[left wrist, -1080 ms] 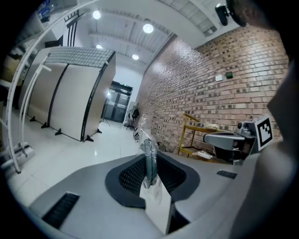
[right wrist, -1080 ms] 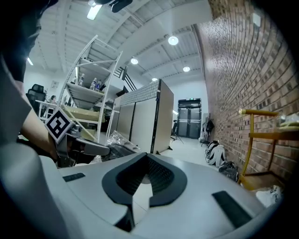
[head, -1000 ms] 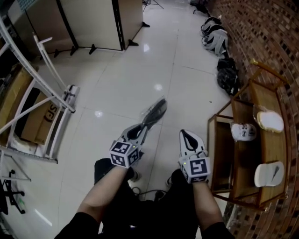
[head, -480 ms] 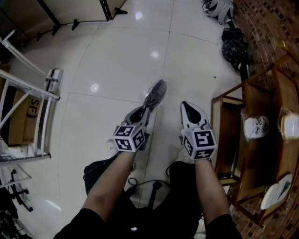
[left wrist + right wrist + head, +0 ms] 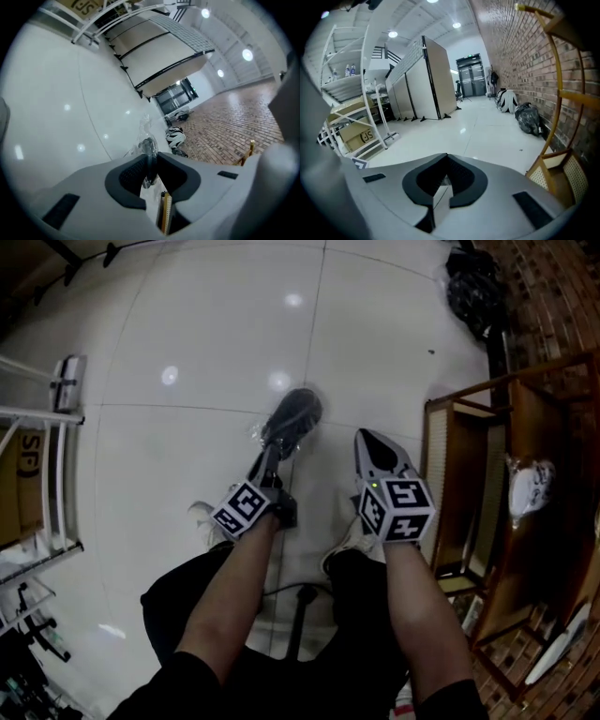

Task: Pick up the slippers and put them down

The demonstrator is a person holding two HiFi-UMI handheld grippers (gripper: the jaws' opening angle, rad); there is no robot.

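A dark slipper (image 5: pixel 292 418) wrapped in clear plastic hangs low over the white tiled floor (image 5: pixel 187 324), toe pointing away from me. My left gripper (image 5: pixel 270 457) is shut on its near end; in the left gripper view the slipper (image 5: pixel 148 146) stands edge-on, pinched between the dark pads of the left gripper (image 5: pixel 150 165). Just to the right and level with it, my right gripper (image 5: pixel 367 437) is shut with nothing in it. In the right gripper view the right gripper (image 5: pixel 446 165) has its jaws together over bare floor.
A wooden shoe rack (image 5: pixel 450 484) stands against the brick wall at right, with a white slipper (image 5: pixel 528 489) on it and another (image 5: pixel 555 652) lower down. A black bag (image 5: pixel 473 282) lies at the wall. A white metal shelf (image 5: pixel 56 413) stands left. My feet are below the grippers.
Both grippers have dropped toward the floor. The left one rolled as it came down, carrying the wrapped slipper with it. My head has tilted further down.
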